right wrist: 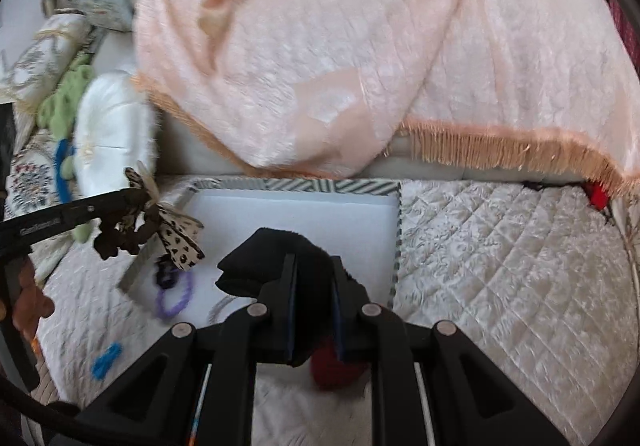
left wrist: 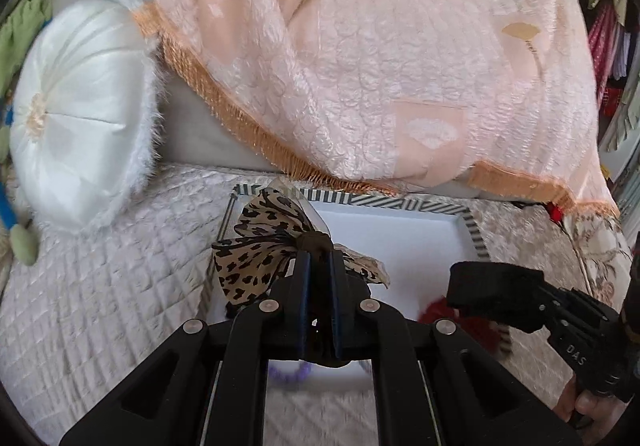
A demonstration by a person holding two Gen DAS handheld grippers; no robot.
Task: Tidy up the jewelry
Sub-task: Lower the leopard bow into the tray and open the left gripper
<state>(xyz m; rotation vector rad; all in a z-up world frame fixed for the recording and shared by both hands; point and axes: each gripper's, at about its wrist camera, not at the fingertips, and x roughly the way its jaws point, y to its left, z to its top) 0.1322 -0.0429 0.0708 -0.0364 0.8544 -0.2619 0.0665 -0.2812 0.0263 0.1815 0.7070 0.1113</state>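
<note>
My left gripper (left wrist: 319,246) is pinched tight on the knot of a leopard-print bow (left wrist: 256,246), held above the white tray (left wrist: 400,230) with the striped rim. My right gripper (right wrist: 312,262) is clamped on a black fabric piece (right wrist: 260,258) — over the same tray, at about four o'clock from the bow in the left view. A purple bead bracelet (right wrist: 174,296) lies in the tray at eight o'clock of the right gripper. A red item (right wrist: 332,370) lies under the right gripper — identity unclear.
</note>
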